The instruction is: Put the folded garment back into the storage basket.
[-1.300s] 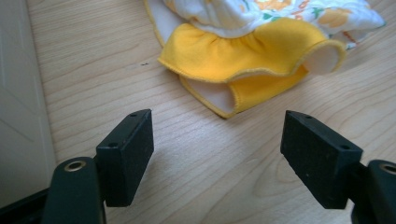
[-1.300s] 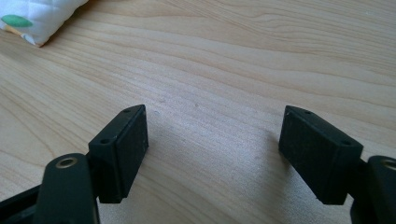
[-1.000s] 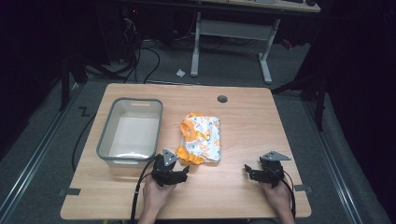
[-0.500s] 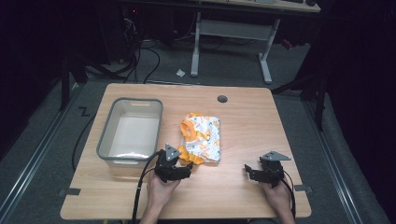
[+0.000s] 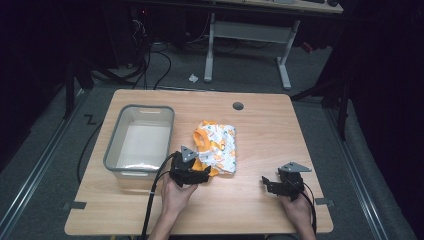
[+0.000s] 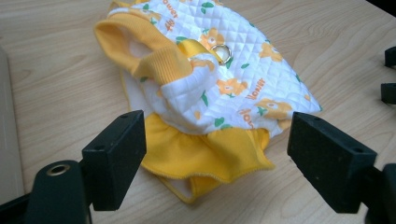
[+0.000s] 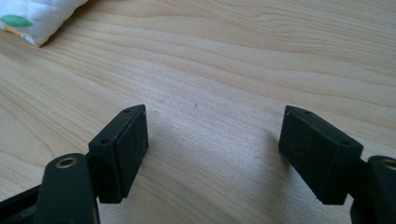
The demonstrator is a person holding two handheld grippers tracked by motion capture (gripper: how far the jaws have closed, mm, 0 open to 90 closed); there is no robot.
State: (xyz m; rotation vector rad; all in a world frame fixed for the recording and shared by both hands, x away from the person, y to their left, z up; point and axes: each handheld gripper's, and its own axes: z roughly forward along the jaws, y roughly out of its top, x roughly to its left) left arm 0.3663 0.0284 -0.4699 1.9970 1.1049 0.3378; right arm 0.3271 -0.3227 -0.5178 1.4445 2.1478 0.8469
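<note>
Leftmost, a grey plastic bin [image 5: 140, 142] sits on the wooden table [image 5: 260, 135]; just beside it lies a quilted yellow-and-white floral garment [image 5: 216, 147], its near hem between the left gripper [image 5: 194, 172]'s spread jaws. Well apart, the right gripper [image 5: 275, 184] gapes over bare wood.

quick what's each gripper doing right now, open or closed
Left gripper: open, at the yellow ruffle of the quilted floral garment.
Right gripper: open, holding nothing.
</note>
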